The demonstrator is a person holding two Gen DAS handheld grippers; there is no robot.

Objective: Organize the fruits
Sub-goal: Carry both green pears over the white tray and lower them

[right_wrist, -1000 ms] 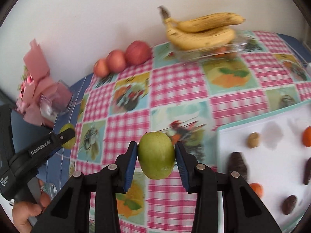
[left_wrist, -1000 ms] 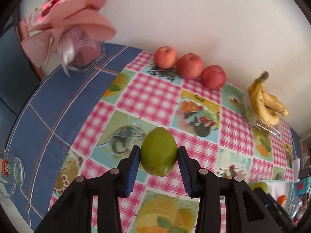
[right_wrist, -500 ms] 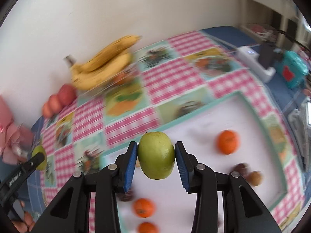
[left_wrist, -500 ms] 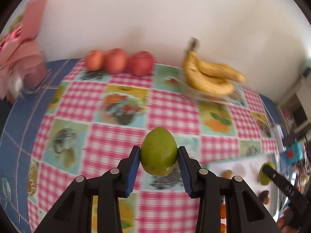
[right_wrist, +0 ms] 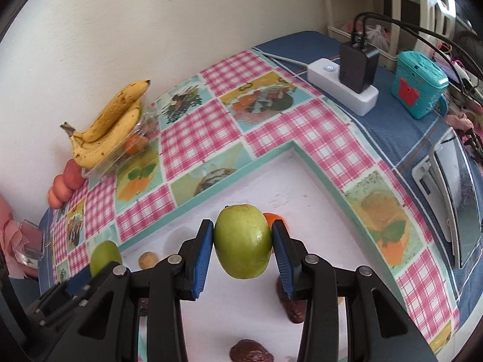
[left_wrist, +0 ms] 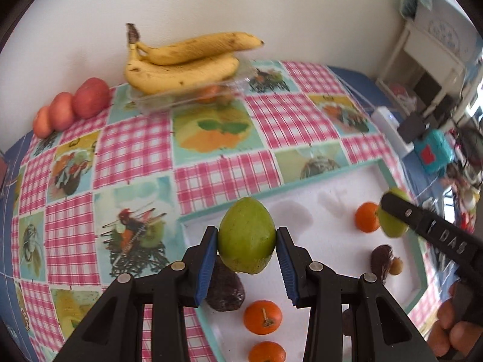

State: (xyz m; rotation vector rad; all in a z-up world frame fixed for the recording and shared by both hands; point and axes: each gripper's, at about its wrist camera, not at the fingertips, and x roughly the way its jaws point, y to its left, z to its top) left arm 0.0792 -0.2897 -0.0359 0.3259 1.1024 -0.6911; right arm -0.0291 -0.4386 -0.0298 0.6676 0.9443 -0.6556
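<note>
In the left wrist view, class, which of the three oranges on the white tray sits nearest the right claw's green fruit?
The orange at the tray's far right, beside that green fruit; the other two lie near the bottom edge.

Ahead of you a plain off-white plaster wall [right_wrist: 126,30] rises behind the table, evenly lit by soft daylight. To your right stands a white painted wooden shelf unit [left_wrist: 428,60], and a white chair frame [right_wrist: 392,9] sits in the far corner.
</note>
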